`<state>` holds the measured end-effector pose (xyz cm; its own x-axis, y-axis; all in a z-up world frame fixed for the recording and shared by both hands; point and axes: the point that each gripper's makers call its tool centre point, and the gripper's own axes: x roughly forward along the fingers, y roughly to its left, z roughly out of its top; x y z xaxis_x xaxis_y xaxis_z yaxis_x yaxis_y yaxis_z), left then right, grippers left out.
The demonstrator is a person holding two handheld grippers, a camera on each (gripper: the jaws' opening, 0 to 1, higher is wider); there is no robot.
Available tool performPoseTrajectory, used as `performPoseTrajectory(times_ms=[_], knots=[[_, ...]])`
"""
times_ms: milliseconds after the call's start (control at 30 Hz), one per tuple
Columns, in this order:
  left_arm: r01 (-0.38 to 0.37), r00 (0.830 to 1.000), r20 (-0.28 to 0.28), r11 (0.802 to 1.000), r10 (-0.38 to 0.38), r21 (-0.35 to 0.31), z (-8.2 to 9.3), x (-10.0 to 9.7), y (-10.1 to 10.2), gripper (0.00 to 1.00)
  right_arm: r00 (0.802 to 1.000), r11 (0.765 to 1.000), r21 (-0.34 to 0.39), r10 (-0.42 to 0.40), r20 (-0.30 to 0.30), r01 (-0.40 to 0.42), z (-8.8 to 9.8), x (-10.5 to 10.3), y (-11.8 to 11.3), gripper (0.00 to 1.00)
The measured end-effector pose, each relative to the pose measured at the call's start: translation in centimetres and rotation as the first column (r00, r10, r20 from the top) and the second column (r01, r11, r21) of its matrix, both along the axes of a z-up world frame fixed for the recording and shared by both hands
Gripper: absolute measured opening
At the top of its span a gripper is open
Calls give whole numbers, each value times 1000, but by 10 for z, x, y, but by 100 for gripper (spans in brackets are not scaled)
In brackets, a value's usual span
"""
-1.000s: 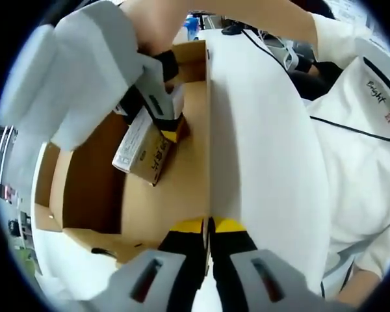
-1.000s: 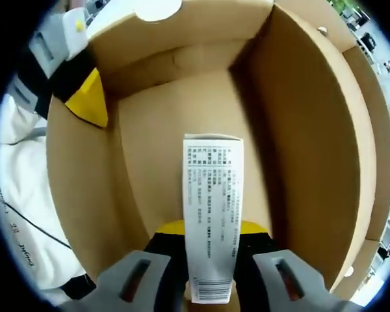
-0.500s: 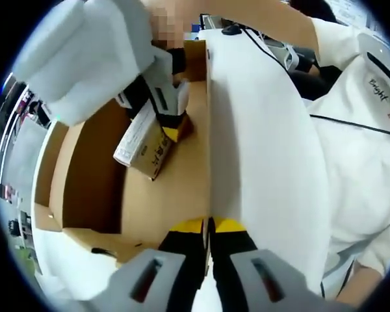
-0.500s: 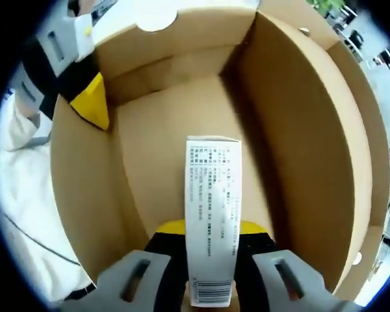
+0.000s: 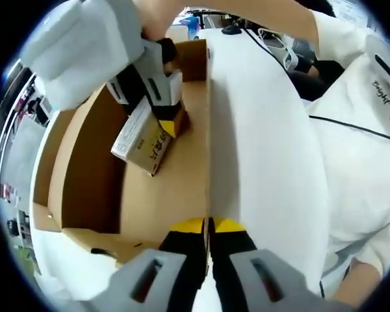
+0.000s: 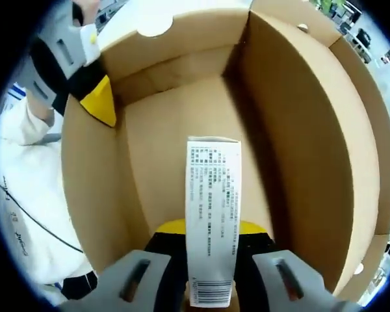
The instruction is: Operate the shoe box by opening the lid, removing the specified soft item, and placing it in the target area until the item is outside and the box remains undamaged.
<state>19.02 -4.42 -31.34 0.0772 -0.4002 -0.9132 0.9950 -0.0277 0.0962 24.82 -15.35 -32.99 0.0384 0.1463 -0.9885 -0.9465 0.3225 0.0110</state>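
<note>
The brown shoe box (image 5: 84, 175) stands open, its white lid (image 5: 260, 143) raised on edge. My left gripper (image 5: 208, 227) is shut on the lid's edge, holding it up. Inside the box, my right gripper (image 5: 164, 114) comes in from the upper left, shut on a small white-and-brown carton (image 5: 143, 140) that hangs tilted just above the floor. In the right gripper view the carton (image 6: 211, 195) shows its white printed label between the shut jaws of my right gripper (image 6: 211, 231), over the box floor (image 6: 175, 130). The left gripper (image 6: 94, 104) clamps the lid at the upper left.
A person in a white shirt (image 5: 364, 143) is close on the lid's far side. Black cables and desk items (image 5: 273, 45) lie beyond the box. The box walls (image 6: 299, 130) close in around the carton on all sides.
The right gripper has carried the carton a little upward and toward the box's side wall. The left gripper has kept its hold on the lid without moving.
</note>
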Motion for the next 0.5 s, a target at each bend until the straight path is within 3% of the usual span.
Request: performPoseTrajectory(times_ms=[133, 167, 233, 267, 333, 367, 433, 500], knots=[[3, 1000, 6, 1000, -3, -5, 1, 0, 0, 2, 998, 999, 7, 42, 41, -43, 19, 1, -3, 22], [4, 1000, 6, 1000, -4, -4, 0, 0, 0, 2, 988, 991, -1, 136, 70, -136, 23, 3, -3, 22], [4, 1000, 6, 1000, -4, -5, 0, 0, 0, 2, 988, 997, -1, 81, 133, -81, 31, 12, -6, 22], [4, 1000, 6, 1000, -4, -6, 0, 0, 0, 2, 991, 998, 2, 58, 118, -59, 33, 10, -7, 22], [3, 1000, 6, 1000, -3, -6, 0, 0, 0, 2, 988, 990, 6, 138, 64, -138, 34, -6, -10, 22], [2, 1000, 6, 1000, -2, -6, 0, 0, 0, 2, 981, 983, 2, 185, 61, -185, 35, -13, -11, 22], [1, 1000, 5, 1000, -1, -4, 0, 0, 0, 2, 948, 953, -6, 301, 105, -302, 37, -11, -11, 22], [0, 1000, 2, 1000, 0, -2, 0, 0, 0, 2, 936, 936, 21, 349, 54, -350, 39, -27, -13, 22]])
